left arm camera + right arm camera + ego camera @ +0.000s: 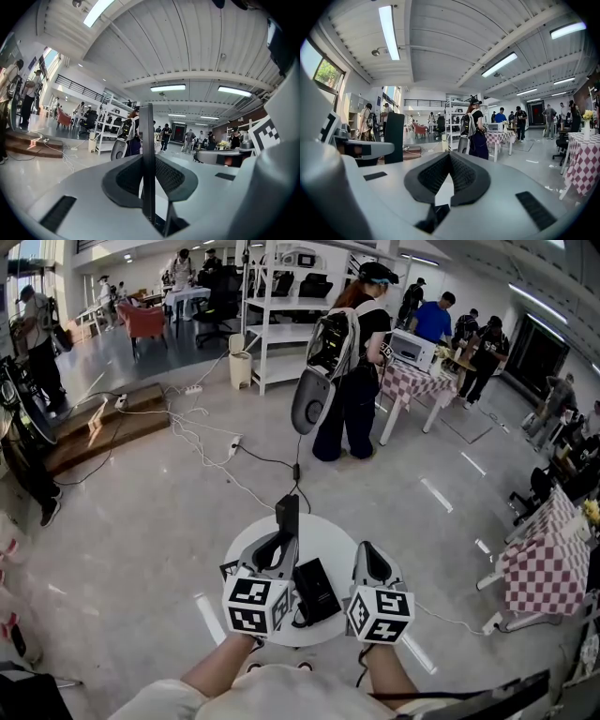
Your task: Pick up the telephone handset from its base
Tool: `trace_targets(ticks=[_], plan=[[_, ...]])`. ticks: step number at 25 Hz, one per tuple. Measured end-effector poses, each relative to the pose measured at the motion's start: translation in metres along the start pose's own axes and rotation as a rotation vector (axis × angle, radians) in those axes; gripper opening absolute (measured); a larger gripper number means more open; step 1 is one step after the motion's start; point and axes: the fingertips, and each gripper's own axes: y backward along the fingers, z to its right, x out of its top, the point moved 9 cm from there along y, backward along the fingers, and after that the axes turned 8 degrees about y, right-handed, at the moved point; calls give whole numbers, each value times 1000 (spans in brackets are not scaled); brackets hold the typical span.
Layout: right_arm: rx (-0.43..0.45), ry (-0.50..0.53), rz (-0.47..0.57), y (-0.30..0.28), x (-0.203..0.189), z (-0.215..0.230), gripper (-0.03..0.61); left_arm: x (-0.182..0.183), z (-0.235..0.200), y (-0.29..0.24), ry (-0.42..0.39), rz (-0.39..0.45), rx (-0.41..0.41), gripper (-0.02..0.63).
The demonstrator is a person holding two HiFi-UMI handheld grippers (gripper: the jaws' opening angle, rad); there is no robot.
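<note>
A black telephone base (315,589) lies on a small round white table (333,531) right below me. The black handset (287,517) stands upright, lifted off the base, with my left gripper (281,547) shut on its lower part. In the left gripper view the handset (148,131) shows edge-on as a thin dark slab clamped between the pads of the left gripper (149,161). My right gripper (371,557) hovers over the table's right side, to the right of the base, with its jaws together and nothing in them. The right gripper view shows the right gripper (450,158) with tips touching, and the handset (393,137) off to the left.
A person with a backpack (349,362) stands on the floor beyond the table. Cables (234,454) run across the floor toward the table. A checkered table (548,563) is at the right, white shelving (281,324) at the back.
</note>
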Motion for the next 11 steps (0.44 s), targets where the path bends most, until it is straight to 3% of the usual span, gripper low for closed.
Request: trace_targets(ticks=[11], plan=[[13,19,-3,3,-2,-4,25,-7,0,8,8,-7,4,84]])
